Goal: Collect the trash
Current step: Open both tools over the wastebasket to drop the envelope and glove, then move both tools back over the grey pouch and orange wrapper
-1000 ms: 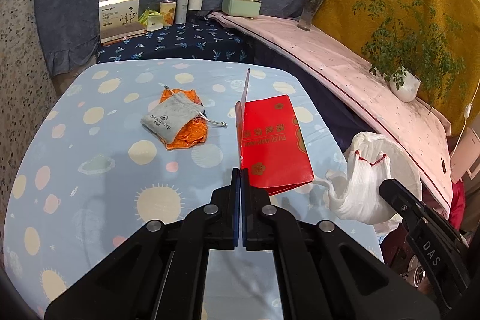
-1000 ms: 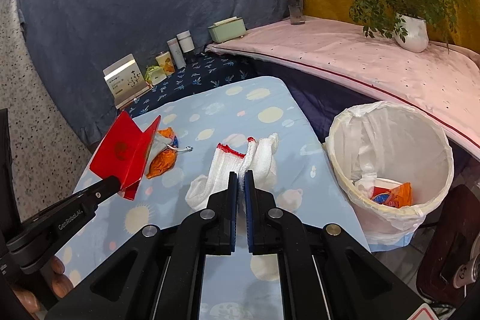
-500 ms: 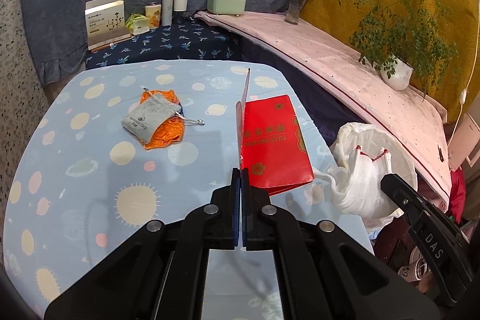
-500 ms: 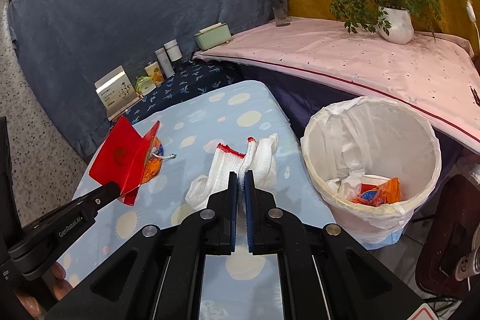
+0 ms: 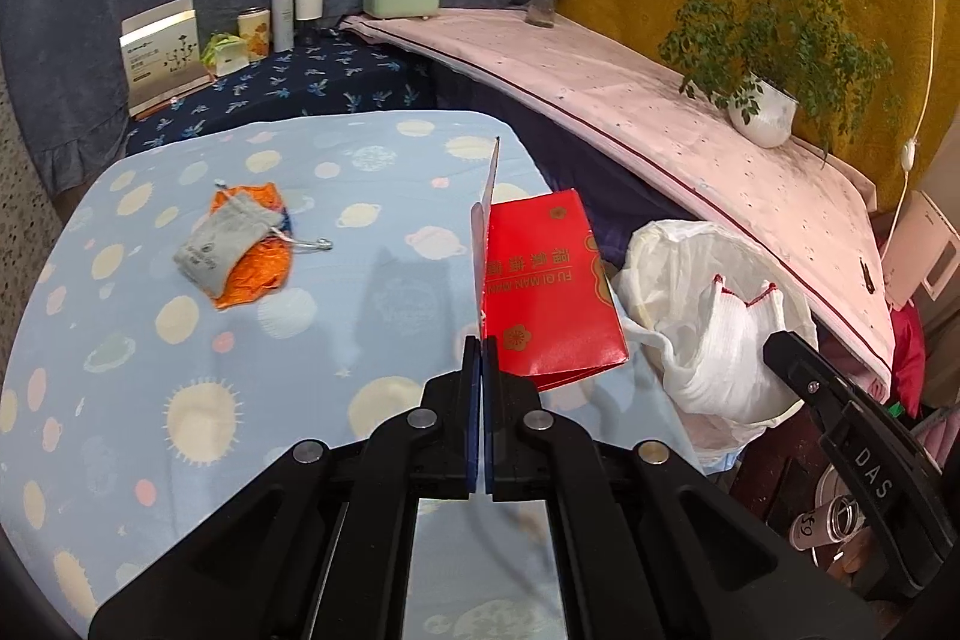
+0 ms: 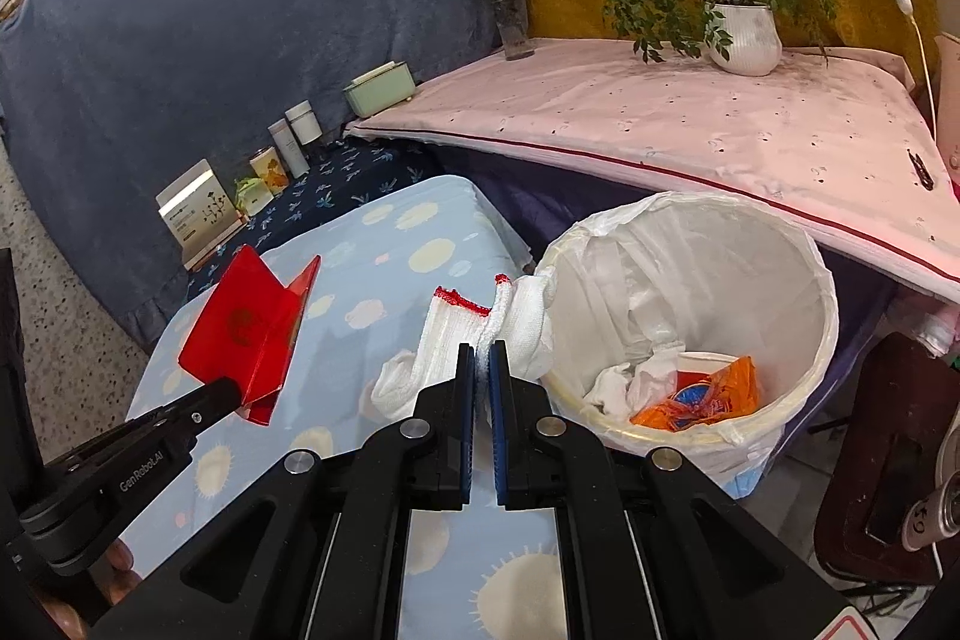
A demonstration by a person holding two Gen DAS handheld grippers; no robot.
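Note:
My left gripper point(image 5: 481, 340) is shut on a folded red envelope point(image 5: 546, 289) and holds it above the table's right edge; it also shows in the right wrist view point(image 6: 252, 325). My right gripper point(image 6: 482, 349) is shut on a white glove with red trim point(image 6: 480, 334), held beside the rim of the white-lined trash bin point(image 6: 798, 256). The glove also shows in the left wrist view point(image 5: 720, 340), in front of the bin point(image 5: 654, 250). The bin holds an orange wrapper point(image 6: 702, 394) and crumpled white paper. A grey pouch point(image 5: 225, 244) lies on an orange wrapper point(image 5: 258, 274) on the table.
The table point(image 5: 180, 400) has a light blue patterned cloth. A pink-covered ledge point(image 6: 690, 118) with a potted plant point(image 6: 744, 40) and a flower vase point(image 6: 510, 22) runs behind the bin. Boxes and cans point(image 5: 168, 52) stand on a dark blue surface at the back.
Both grippers have moved right toward the bin with their loads. The glove now hangs by the bin's rim. The pouch and wrapper on the table have not moved.

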